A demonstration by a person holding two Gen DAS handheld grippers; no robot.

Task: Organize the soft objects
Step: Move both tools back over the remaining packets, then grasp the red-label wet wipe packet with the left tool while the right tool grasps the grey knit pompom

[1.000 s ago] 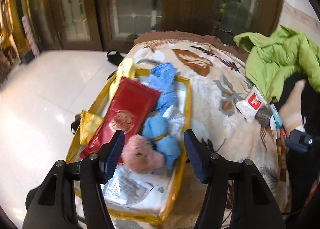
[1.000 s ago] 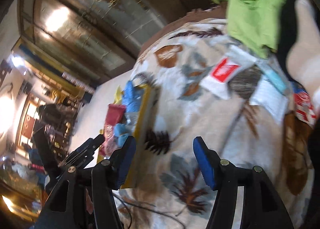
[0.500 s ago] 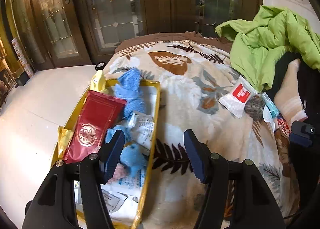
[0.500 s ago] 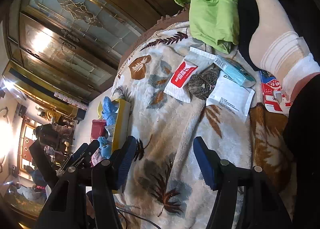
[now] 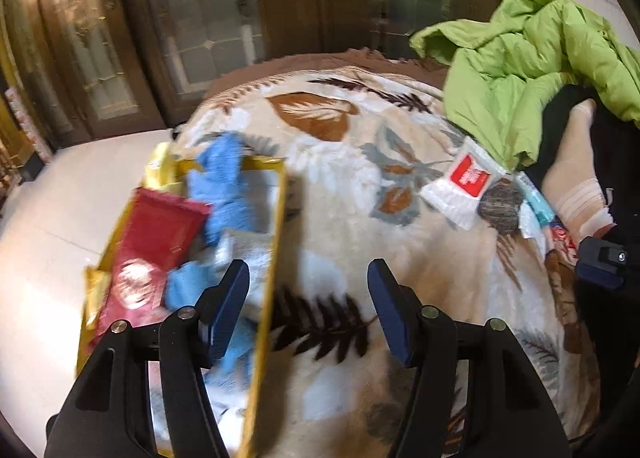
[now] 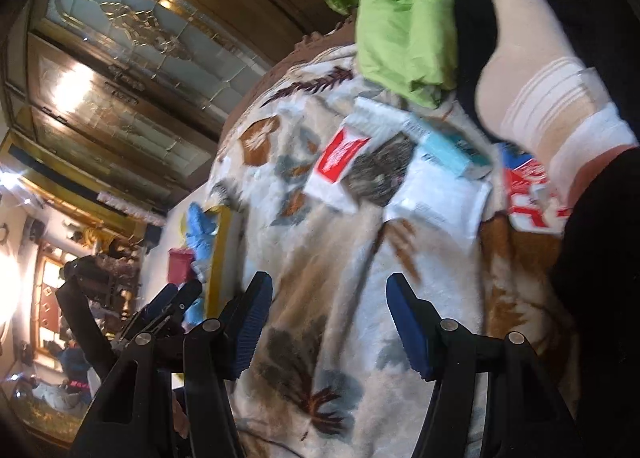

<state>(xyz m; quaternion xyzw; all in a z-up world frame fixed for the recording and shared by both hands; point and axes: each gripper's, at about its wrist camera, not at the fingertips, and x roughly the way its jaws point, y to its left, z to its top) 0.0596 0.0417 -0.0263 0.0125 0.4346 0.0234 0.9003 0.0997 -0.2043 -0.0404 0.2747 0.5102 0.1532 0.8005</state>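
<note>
Left wrist view takes in a leaf-patterned blanket (image 5: 360,225) spread over a rounded surface, and everything else is placed against it. Behind its far edge stand wooden doors with glass panes (image 5: 208,29). At its far right corner a green jacket (image 5: 532,69) lies crumpled, with a foot in a pale sock (image 5: 576,177) just beside it. On the blanket's left side sits a yellow-rimmed clear bag (image 5: 276,234), holding a red packet (image 5: 152,246) and blue plush pieces (image 5: 224,185), one of them poking over the bag's far rim. On the blanket's right side, near the jacket, lies a white pouch with a red label (image 5: 460,185), touching a grey knitted item (image 5: 500,205); the right wrist view adds a teal box (image 6: 452,149) and a flat white packet (image 6: 440,201) close by. The left gripper (image 5: 308,278) hangs above the blanket by the bag's right rim, jaws wide apart and holding nothing. The right gripper (image 6: 328,294) hovers over the blanket's near part, likewise spread wide and empty.
</note>
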